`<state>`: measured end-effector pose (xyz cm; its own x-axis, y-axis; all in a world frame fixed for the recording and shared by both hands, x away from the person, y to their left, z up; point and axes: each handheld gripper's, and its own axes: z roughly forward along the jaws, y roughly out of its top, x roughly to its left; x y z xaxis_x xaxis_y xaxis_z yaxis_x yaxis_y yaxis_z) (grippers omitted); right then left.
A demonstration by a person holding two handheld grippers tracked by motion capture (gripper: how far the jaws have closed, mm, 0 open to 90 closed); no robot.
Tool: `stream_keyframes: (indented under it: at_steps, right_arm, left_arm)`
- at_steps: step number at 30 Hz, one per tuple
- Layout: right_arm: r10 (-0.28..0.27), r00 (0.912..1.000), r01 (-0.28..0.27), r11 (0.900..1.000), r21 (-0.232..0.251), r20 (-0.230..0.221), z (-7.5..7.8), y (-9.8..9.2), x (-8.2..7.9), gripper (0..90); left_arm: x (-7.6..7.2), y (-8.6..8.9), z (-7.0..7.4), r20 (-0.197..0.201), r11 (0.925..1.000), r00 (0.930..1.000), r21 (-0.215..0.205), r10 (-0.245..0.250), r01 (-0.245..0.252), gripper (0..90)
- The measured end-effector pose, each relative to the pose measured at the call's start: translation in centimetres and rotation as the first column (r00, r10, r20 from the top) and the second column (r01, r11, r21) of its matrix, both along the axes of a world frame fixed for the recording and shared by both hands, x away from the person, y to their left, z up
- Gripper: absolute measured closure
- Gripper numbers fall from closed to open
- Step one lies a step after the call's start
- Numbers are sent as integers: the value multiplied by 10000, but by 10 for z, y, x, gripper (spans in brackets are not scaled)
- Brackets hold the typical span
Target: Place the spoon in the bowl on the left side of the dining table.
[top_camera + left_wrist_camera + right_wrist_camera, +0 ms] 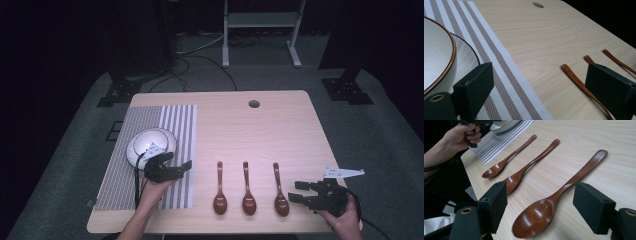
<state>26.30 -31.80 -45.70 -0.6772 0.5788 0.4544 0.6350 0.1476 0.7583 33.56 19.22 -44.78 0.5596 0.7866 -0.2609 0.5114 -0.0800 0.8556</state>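
In the right gripper view the two black jaws stand wide apart at the bottom corners of the frame, holding nothing, and the bowl of the nearest wooden spoon [534, 218] lies on the table between them, its handle running up toward the upper right. In the high view this right gripper [299, 192] sits at the lower right of the frame, held in the right hand [345, 220], with its jaws pointing left toward the right spoon [280, 192]. The middle spoon [248, 192] and the left spoon [219, 192] lie just beside it in a row at the lower centre, bowls toward the bottom edge, all apart from one another. In the left gripper view the jaws are likewise spread and empty, one at the lower left over the striped placemat [499, 67], the other at the lower right over the bare wooden table [544, 37]. The left gripper [185, 166] shows in the high view left of centre, held by the left hand [155, 187] above the mat. A white bowl with a brown rim [150, 142], resting on a white plate [131, 152], sits on the mat just above that gripper. A round hole [254, 104] marks the table near its upper edge.
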Motion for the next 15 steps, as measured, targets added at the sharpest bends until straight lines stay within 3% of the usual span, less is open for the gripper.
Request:
stream_keyframes:
  at_steps: [6, 15]
  right_arm:
    - [200, 9998, -200, 9997, 107, 15, 1, 5, 0, 263]
    - [493, 9988, -492, 9978, 446, -31, 2, 11, 1, 262]
  left_arm:
    - [0, 0, 1, -25, 9999, 10000, -134, 75, -75, 75]
    - [0, -3, 0, -40, 10000, 10000, -12, -2, 1, 75]
